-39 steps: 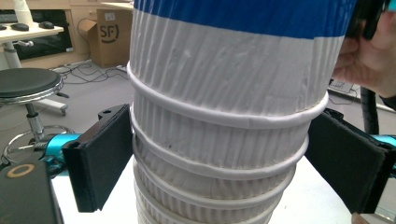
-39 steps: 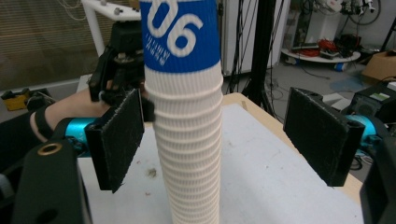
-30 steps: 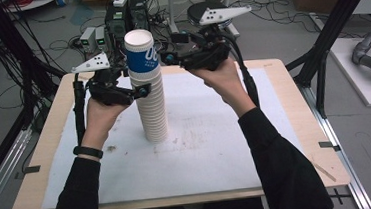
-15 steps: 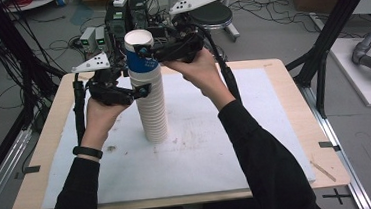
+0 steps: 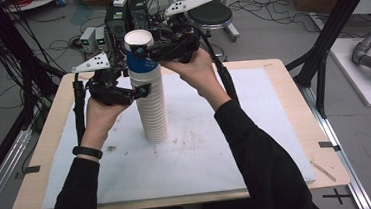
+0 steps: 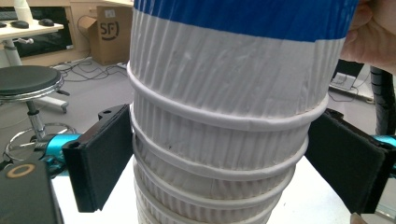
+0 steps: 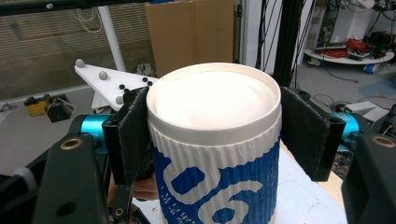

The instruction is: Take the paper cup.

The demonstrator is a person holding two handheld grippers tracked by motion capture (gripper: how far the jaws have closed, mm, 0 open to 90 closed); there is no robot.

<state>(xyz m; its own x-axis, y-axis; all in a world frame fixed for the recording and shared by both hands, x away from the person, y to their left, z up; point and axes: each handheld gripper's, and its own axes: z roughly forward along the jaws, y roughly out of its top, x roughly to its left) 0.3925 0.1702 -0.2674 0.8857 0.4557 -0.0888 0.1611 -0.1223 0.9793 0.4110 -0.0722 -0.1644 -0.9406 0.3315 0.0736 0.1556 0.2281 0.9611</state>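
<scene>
A tall stack of white ribbed paper cups (image 5: 152,107) stands upright on the white mat (image 5: 257,144). Its top cup (image 5: 142,57) is blue and white. My left gripper (image 5: 146,86) comes in from the left and is shut on the stack just below the blue cup; in the left gripper view its pads (image 6: 100,158) press on the cup rims (image 6: 219,140). My right gripper (image 5: 141,48) reaches in from the right at the top. Its jaws have just been closing, and its pads (image 7: 133,135) now press both sides of the top cup (image 7: 215,140) near the rim.
The mat covers most of a wooden table (image 5: 291,76). A round black stool (image 5: 210,15), electronics boxes (image 5: 126,16) and loose cables lie on the floor behind the table. Black frame posts (image 5: 333,32) stand at the right and left.
My right gripper has moved left from beside the top cup to around it, and its jaws have shut on the cup. The left gripper and the stack have stayed put.
</scene>
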